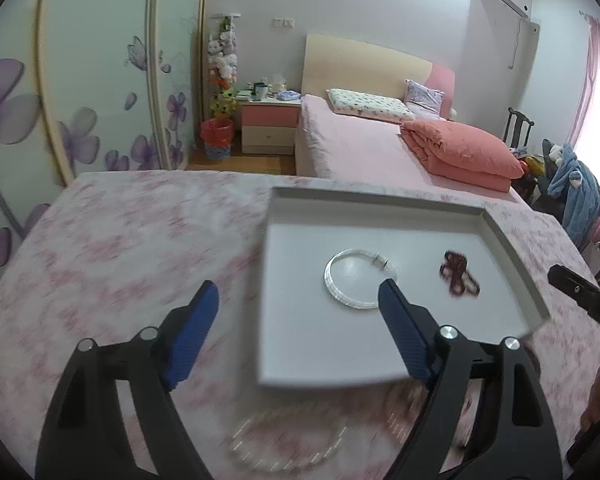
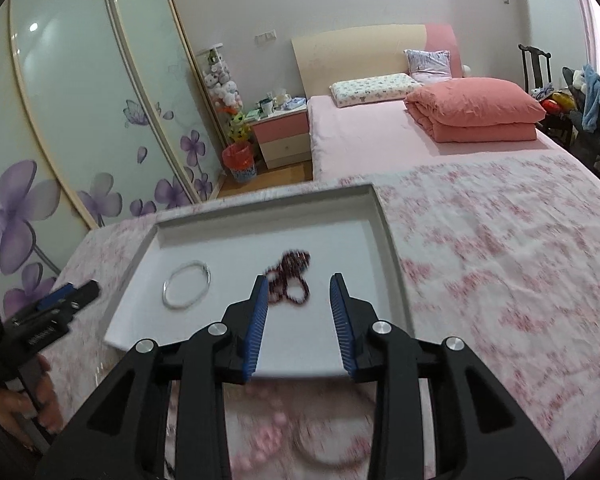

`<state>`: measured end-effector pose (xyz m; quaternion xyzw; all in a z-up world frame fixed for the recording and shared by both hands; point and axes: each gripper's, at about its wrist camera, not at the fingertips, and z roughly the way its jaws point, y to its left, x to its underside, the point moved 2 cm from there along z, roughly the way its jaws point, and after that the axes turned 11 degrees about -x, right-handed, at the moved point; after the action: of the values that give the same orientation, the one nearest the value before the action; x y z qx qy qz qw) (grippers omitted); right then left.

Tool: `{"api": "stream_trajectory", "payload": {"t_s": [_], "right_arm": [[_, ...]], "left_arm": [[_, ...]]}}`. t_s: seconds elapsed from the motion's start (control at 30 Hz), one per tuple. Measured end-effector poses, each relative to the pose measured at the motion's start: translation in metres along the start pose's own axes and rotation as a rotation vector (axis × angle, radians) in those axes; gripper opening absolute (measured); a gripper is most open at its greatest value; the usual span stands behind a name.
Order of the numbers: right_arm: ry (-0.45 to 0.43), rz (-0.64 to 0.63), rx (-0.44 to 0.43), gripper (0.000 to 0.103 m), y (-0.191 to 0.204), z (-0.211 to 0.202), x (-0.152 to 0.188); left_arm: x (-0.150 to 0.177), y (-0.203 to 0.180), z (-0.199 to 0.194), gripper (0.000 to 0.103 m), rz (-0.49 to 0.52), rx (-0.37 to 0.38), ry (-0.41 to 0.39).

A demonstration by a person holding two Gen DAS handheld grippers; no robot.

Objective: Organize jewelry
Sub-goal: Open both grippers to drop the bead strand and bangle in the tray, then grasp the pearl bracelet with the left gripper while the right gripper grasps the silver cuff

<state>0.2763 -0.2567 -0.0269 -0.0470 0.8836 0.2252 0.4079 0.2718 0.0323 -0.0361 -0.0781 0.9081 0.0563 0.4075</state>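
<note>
Two claws hang over a pink-flowered tabletop (image 2: 500, 240), each in a person's hand. A shallow white tray (image 2: 384, 216) lies on it, with two pieces of jewelry inside. A silver bangle (image 1: 358, 280) lies flat toward the tray's left, and a dark red bead string (image 2: 290, 276) is heaped to its right, apart from the bangle.

Left claw (image 1: 300, 292) stands wide open and holds nothing; one blue finger is over the bare cloth left of the tray, the other over the tray just in front of the bangle's near right edge. Whether that tip touches the bangle I cannot tell.

Right claw (image 2: 300, 284) is partly open and empty, its tips just on the near side of the beads, the left tip right at the heap's edge. More beads, pale and pink, lie blurred on the cloth (image 2: 260, 440) on the near side of the tray.
</note>
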Motion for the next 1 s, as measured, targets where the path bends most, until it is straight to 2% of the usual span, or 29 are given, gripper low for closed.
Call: {"api": "stream_trajectory", "payload": {"t_s": [0.03,0.2,0.37,0.5,0.7,0.73,1.0], "right_arm": [[0.011,-0.004,0.006,0.04,-0.001,-0.005,0.007],[0.083,-0.027,0.042,0.043,-0.012,-0.016,0.038],[0.188,-0.07,0.072,0.059,-0.018,-0.014,0.074],[0.24,-0.111,0.081,0.07,-0.015,-0.01,0.09],[0.267,-0.174,0.123,0.076,-0.011,0.003,0.095],[0.267,-0.178,0.125,0.08,-0.012,0.005,0.095],[0.276,-0.217,0.093,0.08,-0.015,0.021,0.082]], "left_arm": [[0.007,0.007,-0.008,0.082,0.003,-0.009,-0.005],[0.04,0.032,-0.035,0.085,0.034,-0.052,-0.016],[0.07,0.043,-0.044,0.091,0.078,-0.066,0.014],[0.086,0.044,-0.042,0.094,0.11,-0.065,0.043],[0.094,0.041,-0.038,0.094,0.128,-0.065,0.068],[0.095,0.04,-0.038,0.094,0.135,-0.068,0.07],[0.097,0.039,-0.033,0.094,0.146,-0.077,0.084]]}}
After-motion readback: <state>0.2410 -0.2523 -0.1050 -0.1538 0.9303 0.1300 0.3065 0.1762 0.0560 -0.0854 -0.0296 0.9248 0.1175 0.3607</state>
